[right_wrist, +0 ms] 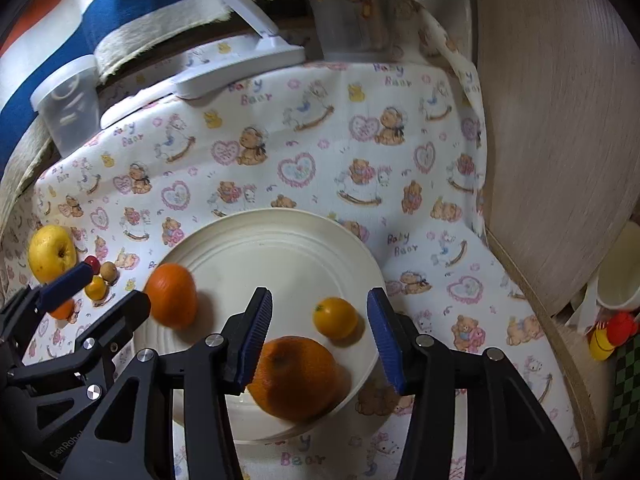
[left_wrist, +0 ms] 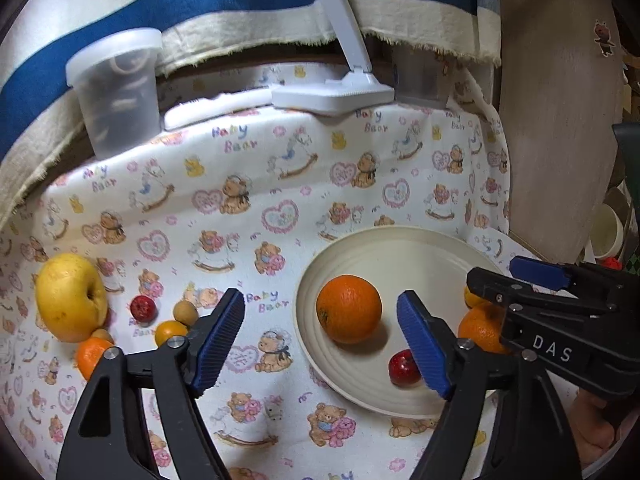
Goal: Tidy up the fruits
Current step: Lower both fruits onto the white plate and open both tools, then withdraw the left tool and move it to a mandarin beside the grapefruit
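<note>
A cream plate (left_wrist: pixel 400 248) (right_wrist: pixel 288 236) holds an orange (left_wrist: pixel 349 309) (right_wrist: pixel 172 300), a small red fruit (left_wrist: pixel 403 368), a second orange (right_wrist: pixel 296 376) and a small yellow-orange fruit (right_wrist: pixel 335 317). My left gripper (left_wrist: pixel 322 344) is open and empty above the plate's left edge, the first orange between its fingers. My right gripper (right_wrist: pixel 320 340) is open and empty over the plate, above the second orange. On the cloth at left lie a yellow apple (left_wrist: pixel 70 296) (right_wrist: pixel 52 254), a red fruit (left_wrist: pixel 143 307), a tan fruit (left_wrist: pixel 185 312), a small yellow fruit (left_wrist: pixel 170 332) and a small orange (left_wrist: pixel 91 356).
A baby-bear printed cloth (left_wrist: pixel 248 216) covers the table. A clear lidded tub (left_wrist: pixel 116 88) and a white lamp base (left_wrist: pixel 332 94) stand at the back under a striped cloth. A wooden panel (right_wrist: pixel 560 120) rises at the right.
</note>
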Demonstrator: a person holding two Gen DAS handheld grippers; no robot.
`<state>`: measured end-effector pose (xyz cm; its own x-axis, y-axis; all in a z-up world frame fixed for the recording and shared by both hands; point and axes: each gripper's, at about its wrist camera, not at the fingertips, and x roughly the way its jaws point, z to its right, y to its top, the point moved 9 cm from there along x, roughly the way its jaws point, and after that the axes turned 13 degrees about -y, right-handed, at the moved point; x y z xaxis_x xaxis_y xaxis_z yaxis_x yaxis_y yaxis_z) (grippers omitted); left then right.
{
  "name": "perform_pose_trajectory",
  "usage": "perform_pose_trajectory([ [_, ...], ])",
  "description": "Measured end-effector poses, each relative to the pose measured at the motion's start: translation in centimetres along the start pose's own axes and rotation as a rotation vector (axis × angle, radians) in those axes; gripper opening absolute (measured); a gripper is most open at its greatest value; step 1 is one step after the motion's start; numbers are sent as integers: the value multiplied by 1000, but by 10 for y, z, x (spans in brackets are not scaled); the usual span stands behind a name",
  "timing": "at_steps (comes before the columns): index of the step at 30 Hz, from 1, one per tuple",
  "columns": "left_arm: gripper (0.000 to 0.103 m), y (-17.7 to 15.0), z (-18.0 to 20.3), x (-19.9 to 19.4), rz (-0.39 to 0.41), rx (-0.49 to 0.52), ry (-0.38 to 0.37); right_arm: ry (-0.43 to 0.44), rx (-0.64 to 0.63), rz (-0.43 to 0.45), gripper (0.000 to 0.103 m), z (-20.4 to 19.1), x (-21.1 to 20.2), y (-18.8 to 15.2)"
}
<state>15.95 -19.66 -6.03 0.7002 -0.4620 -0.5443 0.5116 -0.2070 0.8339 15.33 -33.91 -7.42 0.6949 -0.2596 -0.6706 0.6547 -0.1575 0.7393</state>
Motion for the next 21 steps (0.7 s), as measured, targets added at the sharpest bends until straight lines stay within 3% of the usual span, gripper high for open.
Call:
perform_pose_trajectory([
  [8, 82, 11, -12, -24, 60, -40, -11, -9, -32, 110, 60, -9, -31, 6],
  [10, 85, 7, -14, -37, 69, 13, 12, 8, -42, 129, 62, -15, -38, 7],
  [13, 86, 2, -25, -64, 92, 106, 104, 0, -75, 160, 63, -23, -46, 7],
  [15, 97, 1, -30, -87, 147, 157, 149, 1, -93, 180, 63, -28, -50, 6],
  [16, 102, 0, -33, -97, 171, 171, 153, 8, -99, 188, 63, -31, -52, 5],
  [21, 102, -10, -49, -120, 214, 150, 143, 35, -125, 198, 63, -47, -53, -3],
])
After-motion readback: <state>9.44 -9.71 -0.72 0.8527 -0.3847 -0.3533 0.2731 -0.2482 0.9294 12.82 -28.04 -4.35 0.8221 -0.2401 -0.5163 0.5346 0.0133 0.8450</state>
